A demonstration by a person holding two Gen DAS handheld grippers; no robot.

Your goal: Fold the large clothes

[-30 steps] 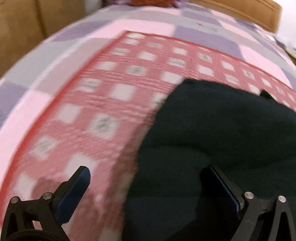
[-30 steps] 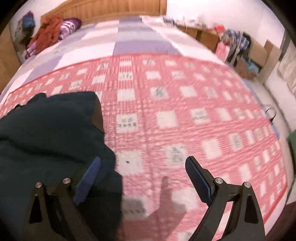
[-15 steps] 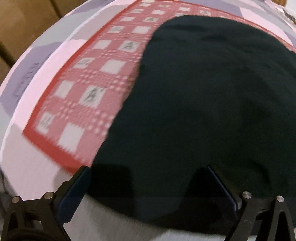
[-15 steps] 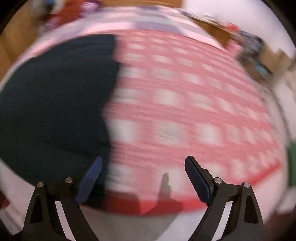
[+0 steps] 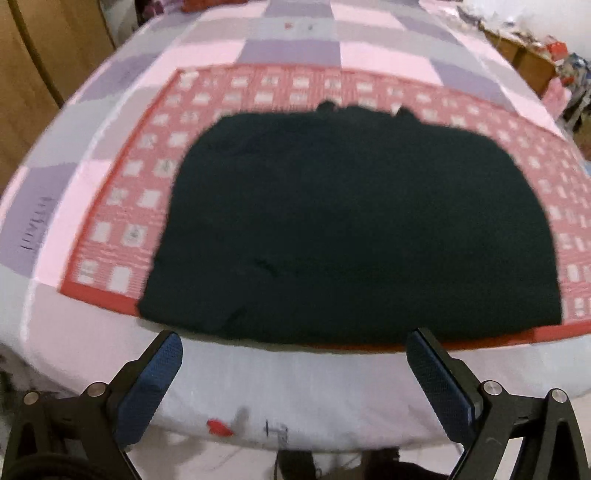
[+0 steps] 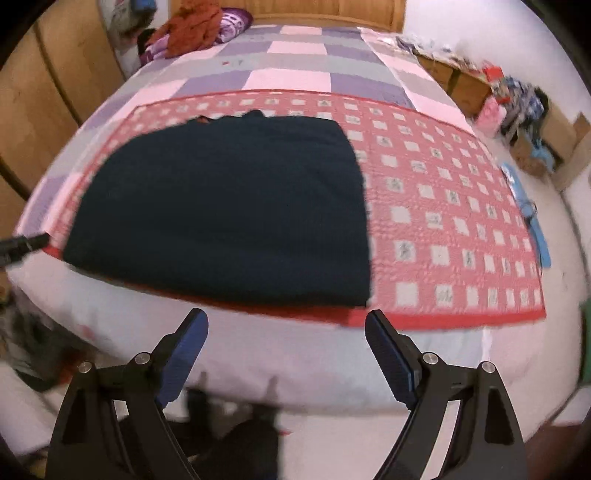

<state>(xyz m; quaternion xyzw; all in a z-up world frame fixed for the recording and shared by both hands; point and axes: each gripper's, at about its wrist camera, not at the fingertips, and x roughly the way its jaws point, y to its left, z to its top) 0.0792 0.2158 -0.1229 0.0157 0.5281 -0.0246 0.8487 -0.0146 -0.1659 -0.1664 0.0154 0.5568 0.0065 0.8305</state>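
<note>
A dark, nearly black garment (image 5: 351, 229) lies flat in a rectangular shape on a red and white checked mat (image 5: 122, 206) on the bed. It also shows in the right wrist view (image 6: 229, 210), on the left half of the mat (image 6: 450, 229). My left gripper (image 5: 293, 369) is open and empty, held off the bed's near edge, just short of the garment's near hem. My right gripper (image 6: 286, 349) is open and empty, also off the near edge, near the garment's right near corner.
The bed has a pink, purple and grey patchwork cover (image 6: 295, 62). A heap of red and purple clothes (image 6: 192, 26) lies at the far left by the wooden headboard. Wooden wardrobe panels (image 5: 33, 74) stand left. Boxes and clutter (image 6: 517, 107) line the floor right.
Both grippers have pulled back from over the garment to beyond the bed's near edge. The whole garment now shows. Both stay open.
</note>
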